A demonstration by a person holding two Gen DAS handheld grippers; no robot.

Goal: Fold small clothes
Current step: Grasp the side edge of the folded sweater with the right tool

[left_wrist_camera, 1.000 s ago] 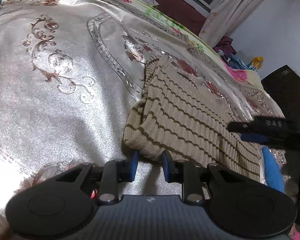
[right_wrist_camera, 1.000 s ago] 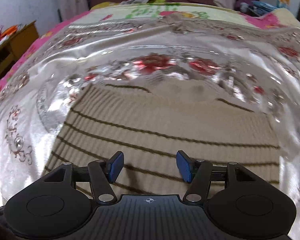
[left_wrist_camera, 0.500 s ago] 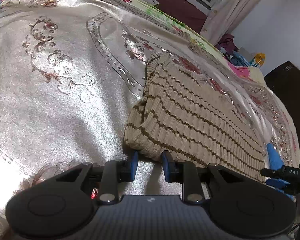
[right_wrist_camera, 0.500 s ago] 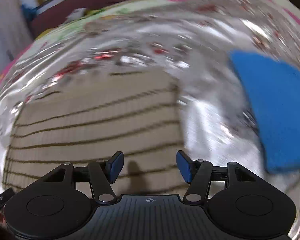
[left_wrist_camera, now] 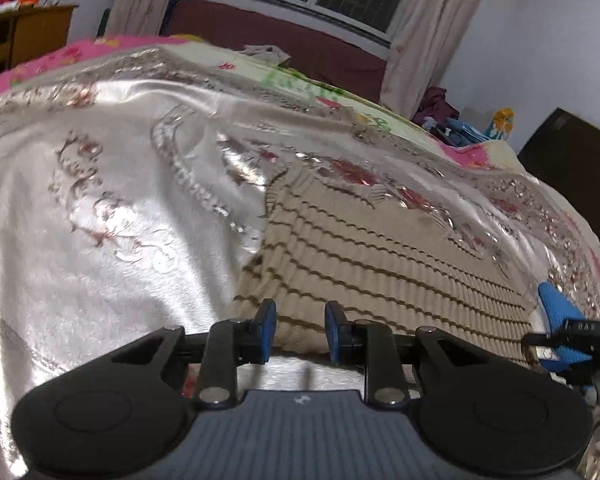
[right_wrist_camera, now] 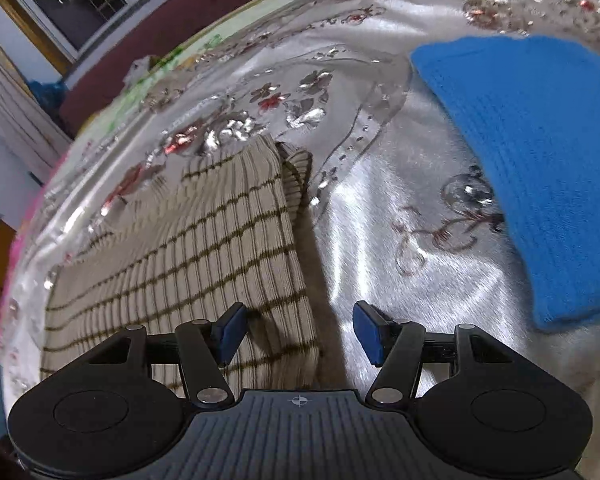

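Low wrist views — shared striped sweater (left_wrist_camera: 380, 256)

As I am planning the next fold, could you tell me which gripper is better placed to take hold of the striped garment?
Left. The left gripper brackets the striped garment's near edge; the right gripper straddles its side edge, half over the bedspread.
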